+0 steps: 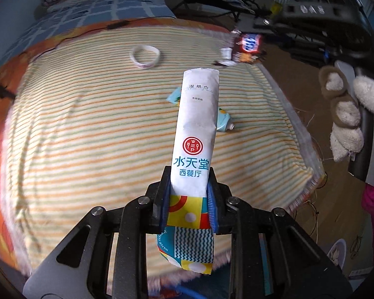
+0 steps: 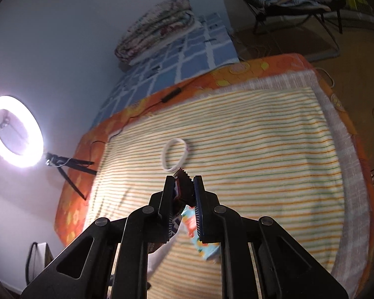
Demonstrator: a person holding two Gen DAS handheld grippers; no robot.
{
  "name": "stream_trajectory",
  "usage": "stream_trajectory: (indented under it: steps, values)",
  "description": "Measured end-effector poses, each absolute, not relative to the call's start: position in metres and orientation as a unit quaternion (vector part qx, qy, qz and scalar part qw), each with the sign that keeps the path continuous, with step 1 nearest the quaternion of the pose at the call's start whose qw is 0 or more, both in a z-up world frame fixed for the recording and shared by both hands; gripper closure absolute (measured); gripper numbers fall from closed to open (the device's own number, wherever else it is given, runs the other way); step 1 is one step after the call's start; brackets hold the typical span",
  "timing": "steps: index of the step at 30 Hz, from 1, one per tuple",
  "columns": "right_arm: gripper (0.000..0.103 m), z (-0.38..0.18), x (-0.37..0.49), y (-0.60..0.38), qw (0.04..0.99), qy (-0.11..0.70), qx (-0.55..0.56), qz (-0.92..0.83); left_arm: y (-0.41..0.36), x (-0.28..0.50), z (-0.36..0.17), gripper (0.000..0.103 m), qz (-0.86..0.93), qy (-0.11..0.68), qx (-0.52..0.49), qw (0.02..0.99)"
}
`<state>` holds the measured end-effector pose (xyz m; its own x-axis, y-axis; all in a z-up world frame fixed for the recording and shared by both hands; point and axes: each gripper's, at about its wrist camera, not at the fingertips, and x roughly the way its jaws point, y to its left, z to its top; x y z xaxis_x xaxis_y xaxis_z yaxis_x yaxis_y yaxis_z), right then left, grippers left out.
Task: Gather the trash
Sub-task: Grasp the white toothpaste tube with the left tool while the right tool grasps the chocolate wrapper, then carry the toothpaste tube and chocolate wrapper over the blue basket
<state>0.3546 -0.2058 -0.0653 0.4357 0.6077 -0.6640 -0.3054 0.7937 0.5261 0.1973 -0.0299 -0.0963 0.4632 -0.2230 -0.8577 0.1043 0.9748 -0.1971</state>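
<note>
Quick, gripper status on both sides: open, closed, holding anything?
Left gripper: closed on the wet wipe packet.
Right gripper: closed on a dark serrated-edge wrapper.

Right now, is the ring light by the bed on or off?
On. In the right wrist view the ring light glows bright white all around and washes the wall beside it.

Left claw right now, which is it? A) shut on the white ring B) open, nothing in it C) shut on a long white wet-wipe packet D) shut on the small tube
C: the left claw is clamped on the white wet-wipe packet, which sticks up between its fingers above the striped blanket.
</note>
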Motion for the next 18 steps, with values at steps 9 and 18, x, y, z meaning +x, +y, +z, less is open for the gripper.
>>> stream_trajectory:
  steps: [9, 18]
  values:
    - [0.09, -0.033, 0.286, -0.193, 0.834, 0.427, 0.137, 0.32, 0.005, 0.114, -0.065, 0.079, -0.059, 0.493, -0.068, 0.866]
    - [0.09, -0.016, 0.197, -0.166, 0.836, 0.4, 0.068, 0.37, 0.029, 0.036, -0.055, 0.079, -0.018, 0.482, -0.092, 0.871]
